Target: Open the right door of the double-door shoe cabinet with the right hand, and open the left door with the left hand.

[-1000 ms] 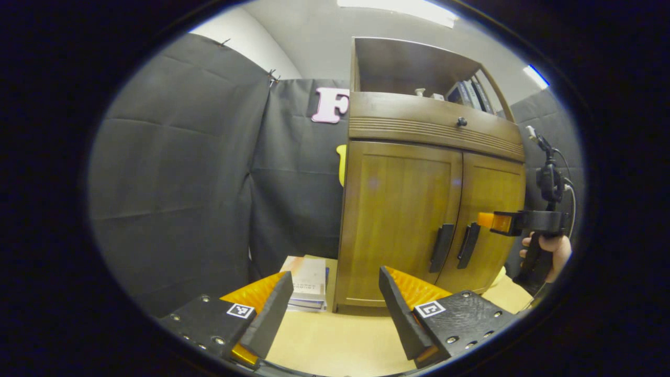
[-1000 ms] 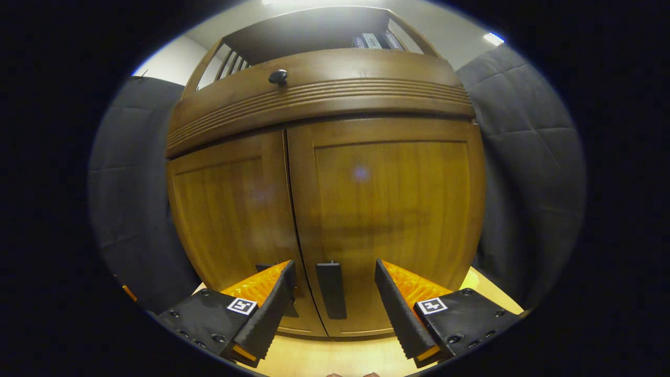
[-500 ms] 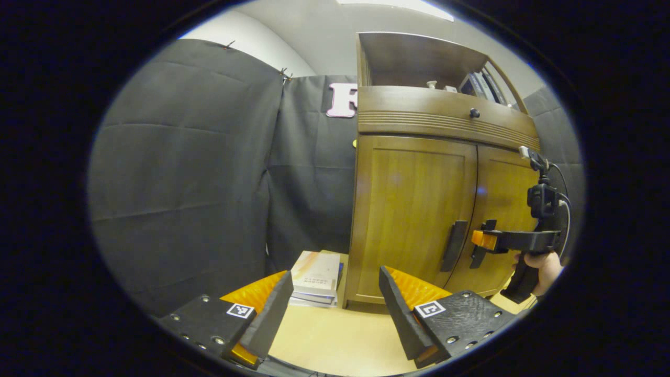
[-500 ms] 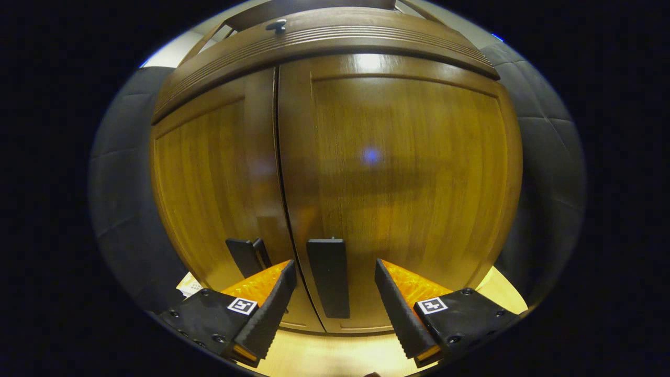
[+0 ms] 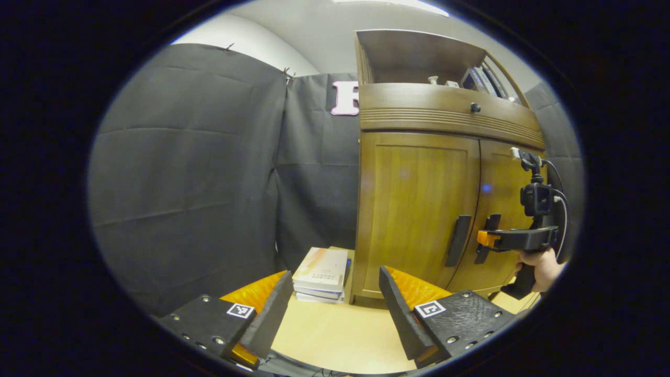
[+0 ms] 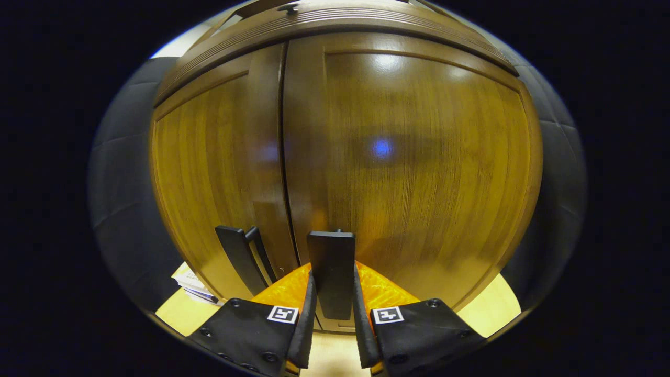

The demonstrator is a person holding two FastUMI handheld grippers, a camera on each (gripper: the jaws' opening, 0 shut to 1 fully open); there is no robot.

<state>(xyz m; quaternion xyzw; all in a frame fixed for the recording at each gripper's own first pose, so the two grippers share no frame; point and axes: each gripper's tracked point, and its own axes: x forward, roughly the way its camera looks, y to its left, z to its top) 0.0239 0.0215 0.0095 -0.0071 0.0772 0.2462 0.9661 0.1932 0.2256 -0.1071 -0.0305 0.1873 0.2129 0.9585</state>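
Left gripper view: left tool [image 5: 335, 309] fingers spread apart, holding nothing, above the bench [image 5: 335, 335]; shoe cabinet [image 5: 419, 209] ahead and to its right, both doors shut, left door handle [image 5: 458, 241] beyond its right finger, stack of books [image 5: 320, 275] straight ahead between the fingers, and farther right a hand [image 5: 539, 264] holds the right tool [image 5: 489, 239] at the right door handle [image 5: 492, 222]. Right gripper view: right tool [image 6: 333, 319] fingers closed together on the right door handle [image 6: 331, 272], one finger pressing each side, right door [image 6: 413, 173] flush and shut straight ahead, left door [image 6: 209, 173] with its handle [image 6: 241, 259] just left of the tool.
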